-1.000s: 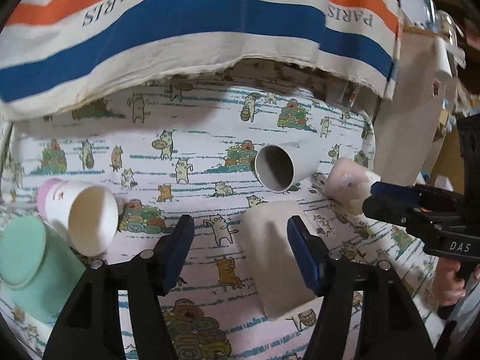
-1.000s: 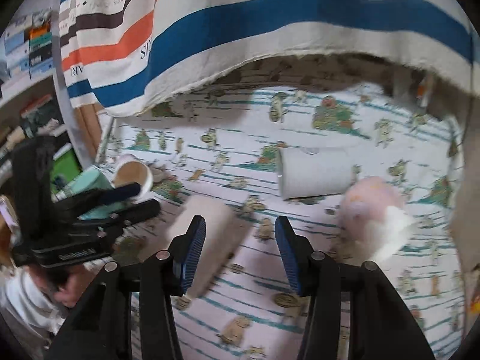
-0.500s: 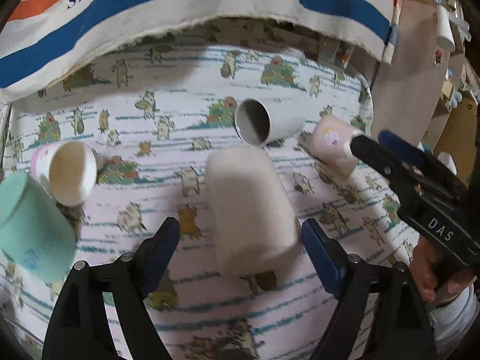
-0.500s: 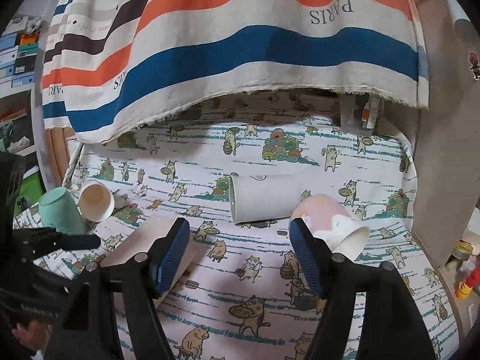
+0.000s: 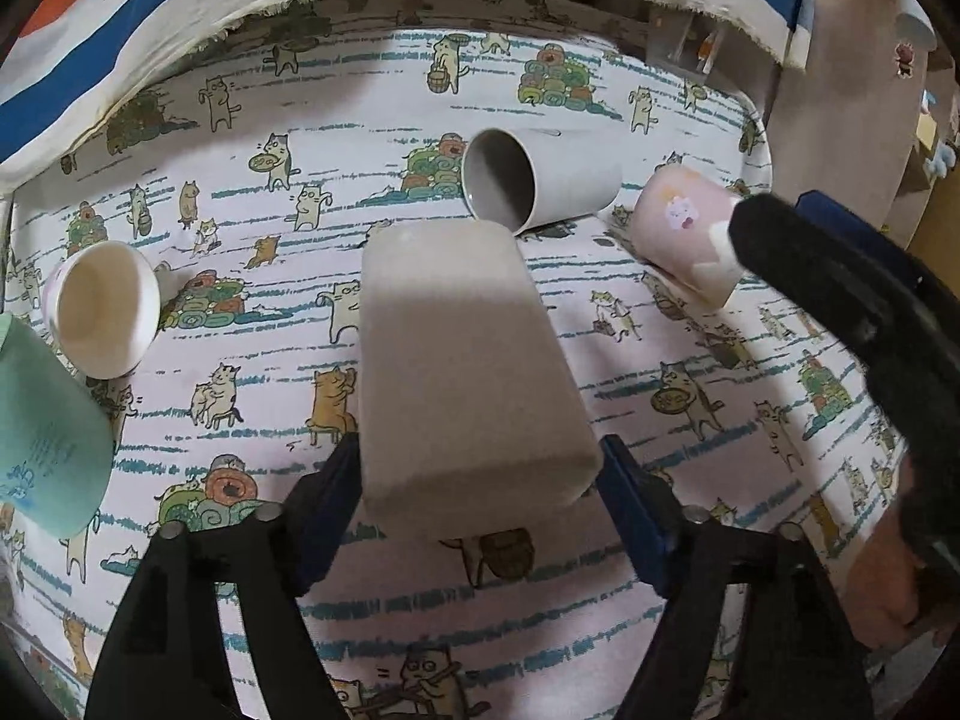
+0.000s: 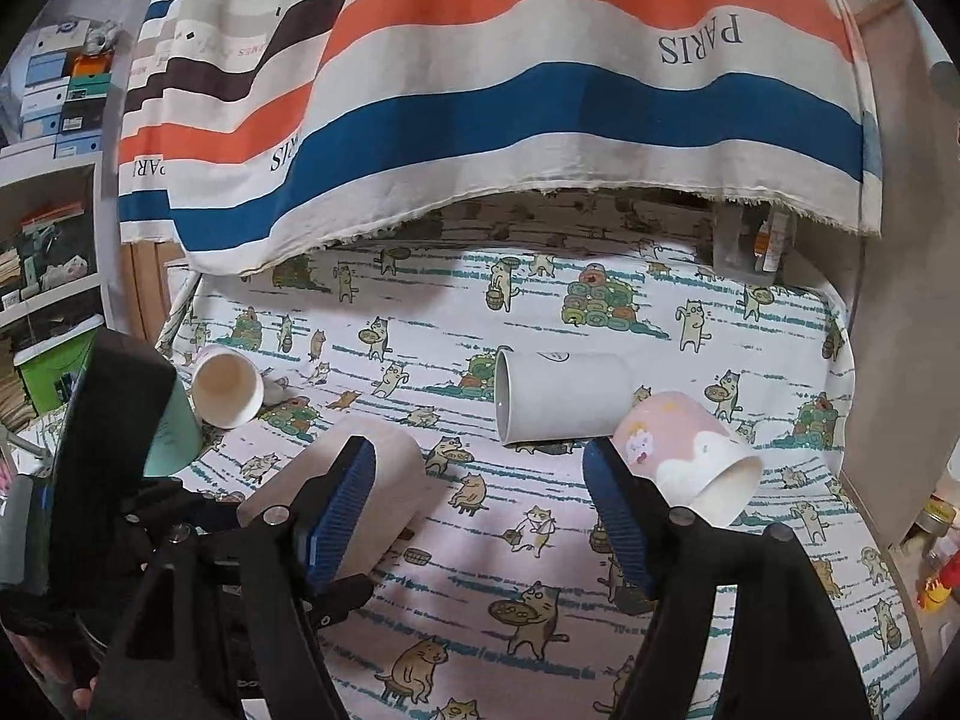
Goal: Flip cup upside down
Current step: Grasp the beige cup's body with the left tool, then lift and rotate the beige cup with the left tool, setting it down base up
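Note:
A beige cup (image 5: 462, 354) lies on its side on the cat-print cloth, its base end between the blue pads of my left gripper (image 5: 480, 480). The pads touch or nearly touch both its sides. The same cup shows in the right wrist view (image 6: 396, 474), partly behind my right gripper's left finger. My right gripper (image 6: 480, 498) is open and empty, hovering above the cloth between the beige cup and a pink cup (image 6: 684, 456). The right gripper also shows at the right of the left wrist view (image 5: 840, 312).
A white cup (image 5: 534, 186) lies on its side behind the beige one. A pink cup (image 5: 690, 234) lies to the right, a small cream-lined cup (image 5: 102, 306) and a mint cup (image 5: 42, 432) to the left. A striped cloth (image 6: 510, 90) hangs at the back.
My left gripper moved forward and its pads closed in around the beige cup's base end. My right gripper drew back and rose; the pink cup now lies beyond its right finger.

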Tool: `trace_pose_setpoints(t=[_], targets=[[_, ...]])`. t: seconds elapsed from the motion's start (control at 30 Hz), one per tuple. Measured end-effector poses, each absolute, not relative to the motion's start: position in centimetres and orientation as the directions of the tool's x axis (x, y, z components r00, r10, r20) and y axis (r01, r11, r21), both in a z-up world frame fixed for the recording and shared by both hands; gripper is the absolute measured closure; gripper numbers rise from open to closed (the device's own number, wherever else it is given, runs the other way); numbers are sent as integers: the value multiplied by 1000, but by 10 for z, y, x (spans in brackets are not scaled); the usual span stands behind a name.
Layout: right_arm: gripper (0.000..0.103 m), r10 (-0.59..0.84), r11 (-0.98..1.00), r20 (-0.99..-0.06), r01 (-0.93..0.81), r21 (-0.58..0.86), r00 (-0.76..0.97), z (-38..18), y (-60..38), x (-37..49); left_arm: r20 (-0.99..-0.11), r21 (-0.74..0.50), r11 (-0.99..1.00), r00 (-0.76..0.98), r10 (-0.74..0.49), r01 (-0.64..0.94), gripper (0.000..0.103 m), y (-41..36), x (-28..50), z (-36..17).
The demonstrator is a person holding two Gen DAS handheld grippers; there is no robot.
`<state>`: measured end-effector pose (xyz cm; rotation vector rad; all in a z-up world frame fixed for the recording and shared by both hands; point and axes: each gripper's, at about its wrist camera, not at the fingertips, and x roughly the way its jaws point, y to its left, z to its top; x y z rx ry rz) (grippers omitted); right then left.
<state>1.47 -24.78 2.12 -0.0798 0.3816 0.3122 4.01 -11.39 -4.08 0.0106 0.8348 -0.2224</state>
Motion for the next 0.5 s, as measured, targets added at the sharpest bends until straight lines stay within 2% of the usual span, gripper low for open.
trace_pose_setpoints(t=[0.27,0.5], targets=[[28,264,957,-389,-291,-12,883,20,-251,18,-711,-23,977,683,-166,214,35,-115,33,-37],[28,243,965,-398,-263,4,885,19,-257,24,-632,5,977,758,-161,212,37,-107,29,-12]])
